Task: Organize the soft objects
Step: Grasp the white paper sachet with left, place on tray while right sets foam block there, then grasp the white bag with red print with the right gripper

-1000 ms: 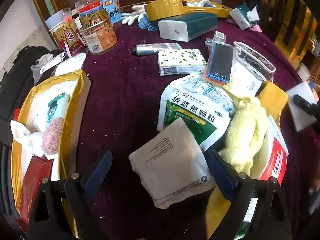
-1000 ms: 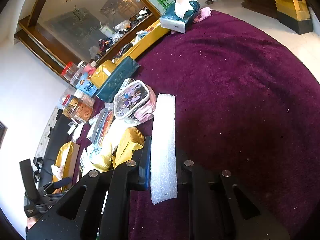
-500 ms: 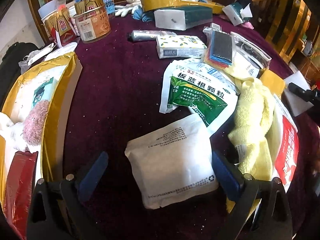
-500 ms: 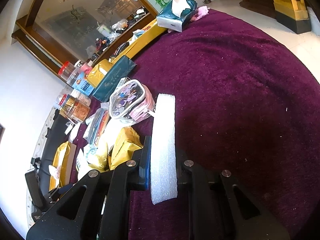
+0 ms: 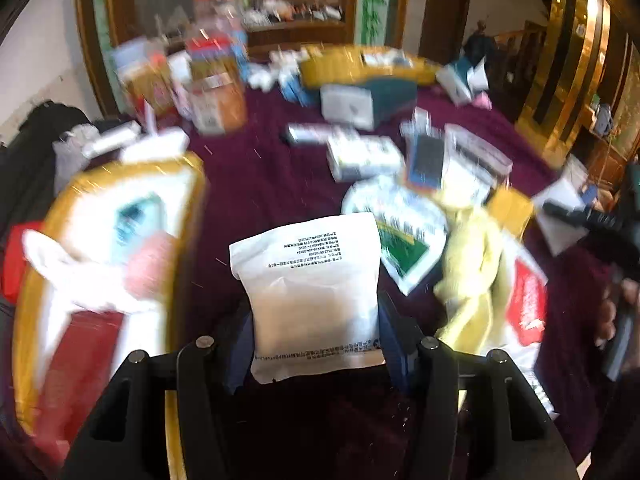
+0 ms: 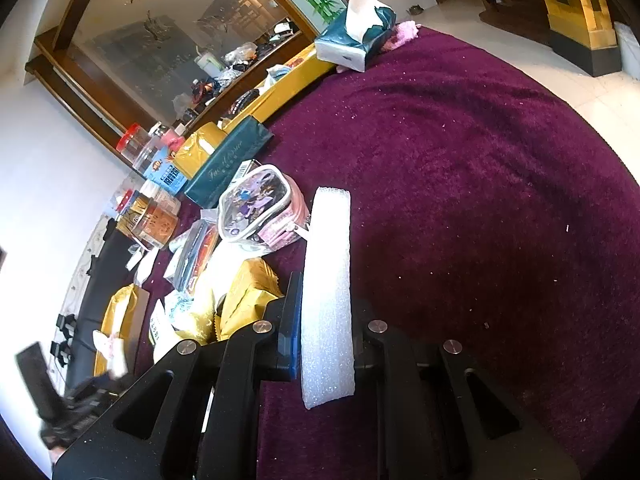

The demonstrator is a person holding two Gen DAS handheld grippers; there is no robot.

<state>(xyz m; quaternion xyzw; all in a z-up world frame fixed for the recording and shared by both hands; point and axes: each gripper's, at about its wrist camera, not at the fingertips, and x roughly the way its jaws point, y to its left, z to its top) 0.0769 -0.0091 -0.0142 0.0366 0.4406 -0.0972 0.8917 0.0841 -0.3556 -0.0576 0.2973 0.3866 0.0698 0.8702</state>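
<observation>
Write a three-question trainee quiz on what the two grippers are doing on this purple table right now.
1. True or false: the left gripper has its jaws closed on the white pouch.
2. What does the right gripper hold? A) tissue box B) white foam strip C) yellow towel
3. Fill in: the gold box lies to the ____ of the white pouch in the left wrist view.

Key
1. True; the jaws have just been closing and the pads now press its sides.
2. B, the white foam strip.
3. Left.
</observation>
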